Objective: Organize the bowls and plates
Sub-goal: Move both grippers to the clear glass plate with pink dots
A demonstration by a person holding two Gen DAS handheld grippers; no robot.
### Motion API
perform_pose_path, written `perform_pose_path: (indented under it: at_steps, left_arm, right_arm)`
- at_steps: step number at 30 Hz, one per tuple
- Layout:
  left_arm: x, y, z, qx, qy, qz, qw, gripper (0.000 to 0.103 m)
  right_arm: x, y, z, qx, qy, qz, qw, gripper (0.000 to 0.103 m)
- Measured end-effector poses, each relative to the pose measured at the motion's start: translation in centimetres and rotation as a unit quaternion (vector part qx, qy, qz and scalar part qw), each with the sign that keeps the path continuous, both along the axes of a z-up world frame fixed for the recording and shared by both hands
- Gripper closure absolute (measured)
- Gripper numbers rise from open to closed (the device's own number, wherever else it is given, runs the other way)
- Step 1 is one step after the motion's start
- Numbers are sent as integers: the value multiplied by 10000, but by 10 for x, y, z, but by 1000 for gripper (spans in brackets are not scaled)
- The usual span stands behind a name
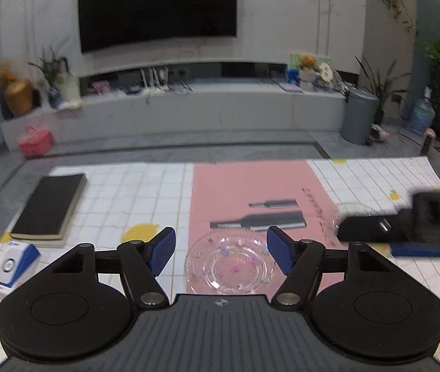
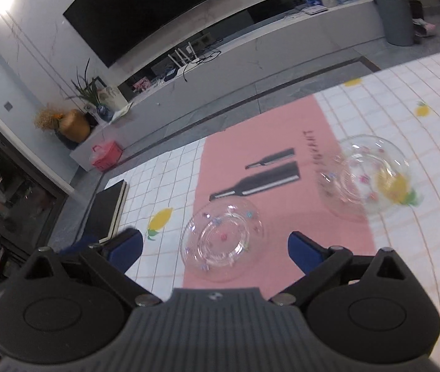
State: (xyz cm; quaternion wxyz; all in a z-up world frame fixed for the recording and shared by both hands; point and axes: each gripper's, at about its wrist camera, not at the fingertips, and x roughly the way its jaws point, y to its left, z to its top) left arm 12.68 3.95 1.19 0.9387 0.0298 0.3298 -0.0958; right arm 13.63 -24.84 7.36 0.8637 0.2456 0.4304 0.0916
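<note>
Left gripper (image 1: 221, 254) is up over the table w/ blue pads wide apart, nothing in them. Right gripper (image 2: 215, 249) is the same: pads far apart, nothing held. A clear glass plate (image 2: 222, 241) w/ tiny colored dots sits on the pink mat (image 2: 269, 142), near both. A clear glass bowl (image 2: 367, 175) sits at the mat's right edge, partly on the white lemon tablecloth (image 2: 406, 248). A black book (image 1: 49, 206) lies far left.
</note>
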Motion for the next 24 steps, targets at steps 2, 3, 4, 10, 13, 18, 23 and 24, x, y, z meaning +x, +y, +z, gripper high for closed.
perform_pose_path:
  at_steps: [2,3,4,10,13,18,23,24]
  left_arm:
    - [9,9,-12,-25,319,-188,9993,24]
    - [14,13,-20,-78,475,-202,9986,26]
    - [19,16,-27,-149,636,-169,9977,26]
    - [45,36,-75,-546,1455,35,9878,30]
    - [53,53,-87,-959,1763,117,9796,31]
    - [62,71,-96,-1815,2044,1,9619,31]
    - [70,85,-103,-2413,2204,138,9450,36]
    - [71,88,-106,-2520,2199,187,9422,36]
  right_arm:
    - [20,12,-9,-194,313,42,9993,5]
    - [31,17,-15,-246,462,128,9986,5]
    - [40,23,-21,-262,566,231,9978,5]
    - [69,37,-58,-217,773,90,9967,6]
    - [69,31,-78,232,742,-85,9969,8]
    - [73,26,-108,107,1061,-267,9939,28]
    - [72,21,-123,361,931,-306,9945,33]
    - [71,20,-125,394,881,-330,9948,36]
